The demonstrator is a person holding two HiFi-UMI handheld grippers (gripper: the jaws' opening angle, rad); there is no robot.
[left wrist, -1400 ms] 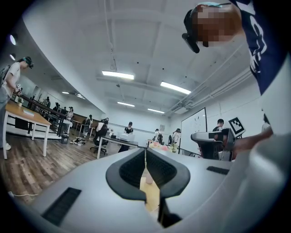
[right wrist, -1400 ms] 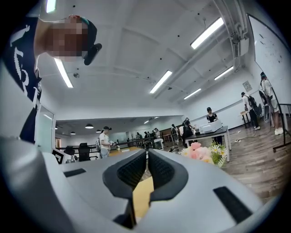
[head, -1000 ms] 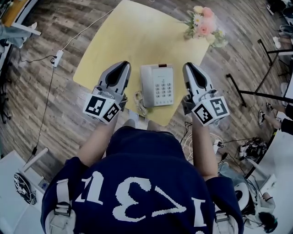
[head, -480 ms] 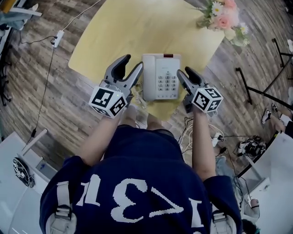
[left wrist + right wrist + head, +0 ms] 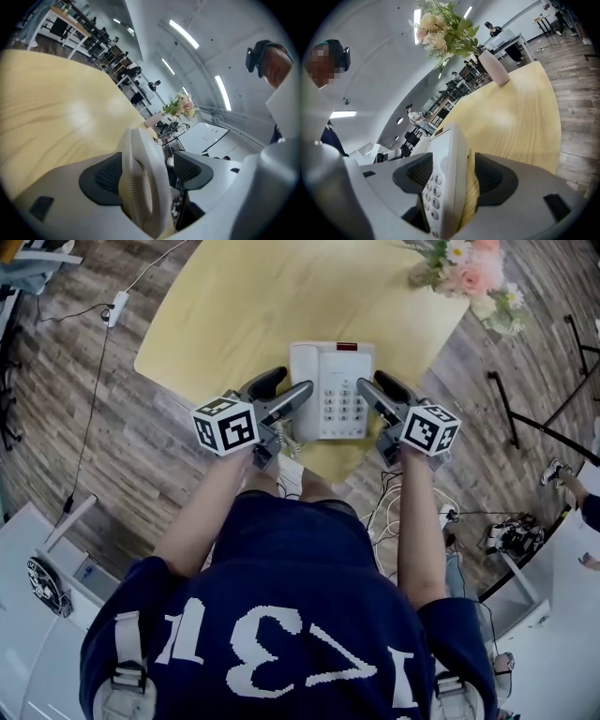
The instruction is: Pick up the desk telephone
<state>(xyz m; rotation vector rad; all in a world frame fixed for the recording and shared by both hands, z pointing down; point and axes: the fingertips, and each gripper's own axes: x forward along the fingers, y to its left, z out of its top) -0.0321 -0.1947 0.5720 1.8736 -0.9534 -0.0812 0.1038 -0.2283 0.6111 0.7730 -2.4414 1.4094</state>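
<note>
A white desk telephone (image 5: 331, 390) with a keypad lies near the front edge of the yellow table (image 5: 234, 306). My left gripper (image 5: 286, 388) is at its left side, jaws opening. In the left gripper view the handset edge of the telephone (image 5: 140, 187) stands between the pads of the left gripper (image 5: 145, 173), with a gap on the right. My right gripper (image 5: 375, 385) is at the phone's right side, jaws also opening. In the right gripper view the right gripper (image 5: 454, 176) straddles the keypad edge of the telephone (image 5: 443, 183) and the table (image 5: 511, 122) beneath it.
A vase of pink and white flowers (image 5: 469, 277) stands at the table's far right corner, with the vase (image 5: 494, 68) beyond the phone. A power strip (image 5: 117, 307) and cables lie on the wood floor at left. Black stand legs (image 5: 534, 418) are at right.
Both grippers came down from above the table to the phone's two sides and rolled. Their jaws went from shut to wide, and now each pair has an edge of the phone between them.
</note>
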